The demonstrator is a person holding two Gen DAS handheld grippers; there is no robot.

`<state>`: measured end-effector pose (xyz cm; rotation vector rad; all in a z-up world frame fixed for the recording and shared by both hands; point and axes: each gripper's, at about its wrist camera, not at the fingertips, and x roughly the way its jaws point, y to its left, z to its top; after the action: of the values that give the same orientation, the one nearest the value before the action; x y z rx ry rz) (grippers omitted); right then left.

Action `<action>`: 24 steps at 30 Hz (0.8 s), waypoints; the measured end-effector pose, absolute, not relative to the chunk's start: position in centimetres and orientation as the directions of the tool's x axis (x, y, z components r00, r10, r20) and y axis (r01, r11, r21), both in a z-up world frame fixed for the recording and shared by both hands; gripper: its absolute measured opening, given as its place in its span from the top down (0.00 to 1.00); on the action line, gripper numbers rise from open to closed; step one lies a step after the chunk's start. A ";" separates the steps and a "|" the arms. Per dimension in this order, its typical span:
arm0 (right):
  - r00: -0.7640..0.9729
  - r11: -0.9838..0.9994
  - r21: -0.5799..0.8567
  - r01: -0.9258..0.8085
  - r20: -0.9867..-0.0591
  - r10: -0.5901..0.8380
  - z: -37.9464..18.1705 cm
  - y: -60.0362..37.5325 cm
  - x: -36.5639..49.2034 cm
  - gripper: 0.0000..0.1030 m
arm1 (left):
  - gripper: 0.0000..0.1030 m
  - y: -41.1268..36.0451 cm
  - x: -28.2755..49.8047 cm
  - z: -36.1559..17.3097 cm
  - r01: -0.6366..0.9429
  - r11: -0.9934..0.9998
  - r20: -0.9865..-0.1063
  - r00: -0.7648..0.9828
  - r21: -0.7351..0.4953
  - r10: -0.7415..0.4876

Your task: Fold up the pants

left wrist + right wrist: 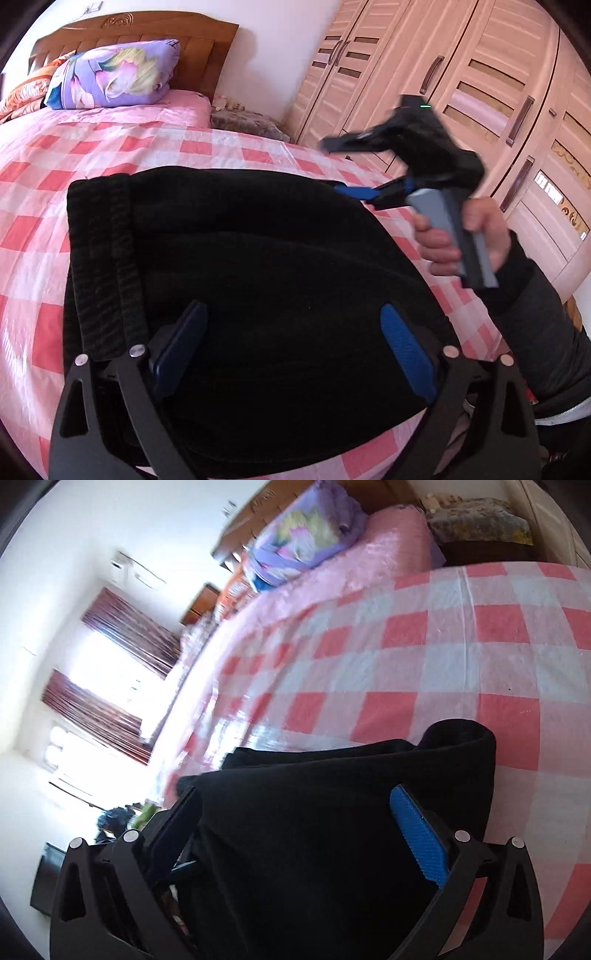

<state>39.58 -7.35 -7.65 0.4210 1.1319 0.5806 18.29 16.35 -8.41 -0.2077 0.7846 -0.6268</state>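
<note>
Black pants (258, 251) lie folded into a compact stack on the pink checked bed, ribbed waistband at the left. My left gripper (295, 325) is open just above the near part of the stack, blue pads (406, 350) wide apart, holding nothing. My right gripper (341, 168) shows in the left wrist view at the stack's far right edge, held by a hand, tilted and blurred; its jaws are spread. In the right wrist view my right gripper (299, 812) is open over the black pants (332, 830), the folded edge between the pads.
The bed (184, 147) has a pink checked sheet. A purple floral pillow (118, 74) and wooden headboard (207, 48) are at the far end. A light wooden wardrobe (480, 92) stands to the right. A window with curtains (110, 672) shows in the right wrist view.
</note>
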 end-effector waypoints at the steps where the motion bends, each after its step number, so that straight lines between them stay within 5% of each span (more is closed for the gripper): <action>1: 0.298 0.775 0.599 -0.201 -0.717 0.631 -8.5 -7.4 40.3 0.04 | 0.10 16.7 18.0 -8.4 0.450 0.802 -0.598 0.537 -0.392 -0.594; 10: 0.423 0.714 0.685 -0.144 -0.609 0.670 -6.9 -9.1 40.5 0.04 | 0.10 16.9 18.0 -8.5 0.449 0.809 -0.603 0.543 -0.379 -0.584; 14: 0.352 0.633 0.717 -0.294 -0.534 0.769 -3.7 -5.6 37.5 0.04 | 0.10 16.9 18.1 -8.5 0.441 0.810 -0.594 0.552 -0.388 -0.585; 19: 0.341 0.778 0.549 -0.305 -0.699 0.628 -8.5 -2.0 39.2 0.08 | 0.10 16.9 18.1 -8.4 0.438 0.807 -0.591 0.552 -0.395 -0.589; 24: 0.480 0.738 0.649 -0.186 -0.595 0.645 -6.4 -5.0 39.5 0.05 | 0.10 17.3 18.2 -8.3 0.443 0.792 -0.587 0.533 -0.420 -0.610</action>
<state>39.53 -4.97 -6.37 0.5512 0.9427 0.5395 18.17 17.30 -8.26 -0.2314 0.7878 -0.6340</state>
